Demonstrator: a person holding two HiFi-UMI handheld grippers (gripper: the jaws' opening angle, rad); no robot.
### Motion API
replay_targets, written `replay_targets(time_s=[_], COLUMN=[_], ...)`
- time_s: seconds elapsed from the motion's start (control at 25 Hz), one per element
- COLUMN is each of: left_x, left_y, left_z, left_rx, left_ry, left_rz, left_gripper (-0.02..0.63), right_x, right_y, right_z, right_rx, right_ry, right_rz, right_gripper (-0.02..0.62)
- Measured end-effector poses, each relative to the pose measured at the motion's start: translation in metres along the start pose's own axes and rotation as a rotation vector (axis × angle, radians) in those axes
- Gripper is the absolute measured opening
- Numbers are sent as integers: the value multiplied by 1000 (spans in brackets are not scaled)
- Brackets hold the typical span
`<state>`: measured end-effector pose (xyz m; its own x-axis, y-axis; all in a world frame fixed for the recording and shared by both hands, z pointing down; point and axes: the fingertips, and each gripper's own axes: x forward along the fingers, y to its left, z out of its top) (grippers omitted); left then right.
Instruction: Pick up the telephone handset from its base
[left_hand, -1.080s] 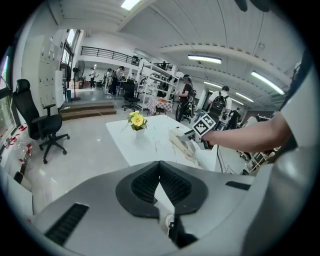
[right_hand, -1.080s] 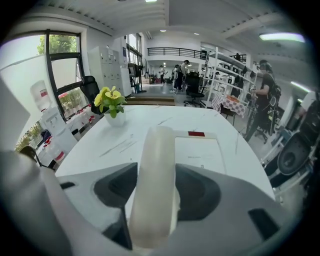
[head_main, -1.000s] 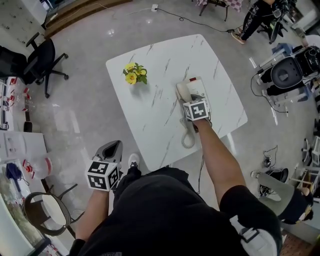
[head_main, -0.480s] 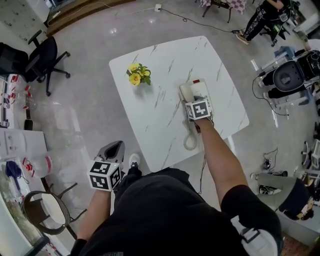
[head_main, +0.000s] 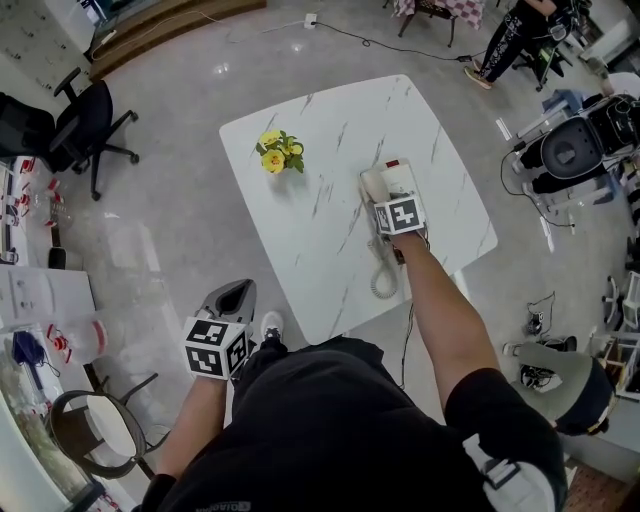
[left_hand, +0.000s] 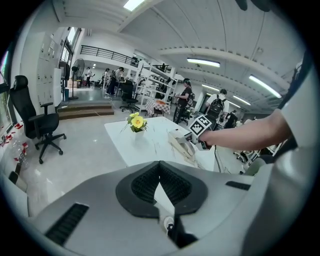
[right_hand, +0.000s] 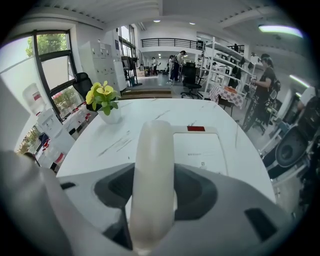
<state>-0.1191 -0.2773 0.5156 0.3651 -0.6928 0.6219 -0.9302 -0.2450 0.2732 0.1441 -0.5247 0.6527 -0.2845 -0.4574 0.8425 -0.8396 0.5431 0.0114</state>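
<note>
Right tool (head_main: 386, 204) clamped on handset (right_hand: 152, 165) at base (right_hand: 200, 146); left tool (left_hand: 159, 164) jaws together, holding nothing

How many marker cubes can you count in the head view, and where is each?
2. One cube sits on the left tongs, off the table. The other sits on the right tongs, over the telephone. None seems hidden.

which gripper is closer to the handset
Right. The right gripper is shut on the handset. The left gripper hangs off the table, beyond its near edge by the person's body, far from the handset.
</note>
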Motion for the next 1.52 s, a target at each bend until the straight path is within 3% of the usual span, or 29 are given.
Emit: replay_targets(time_s=[0.48,1.0,1.52], left_x=[0,7,13], left_y=[2,-13,-53], left_z=[14,43,65], left_rx=[69,156,224], left_ry=[-15,-40,-72], left_rz=[-76,-170,-262], left_gripper=[2,2,2], right_x=[-56,-175,-274], right_y=[21,53,83], right_z=[8,16,0], right_rx=[58,243,310], right_ry=[-93,-370,-611], right_rz=[4,29,37], right_gripper=[218,218,219])
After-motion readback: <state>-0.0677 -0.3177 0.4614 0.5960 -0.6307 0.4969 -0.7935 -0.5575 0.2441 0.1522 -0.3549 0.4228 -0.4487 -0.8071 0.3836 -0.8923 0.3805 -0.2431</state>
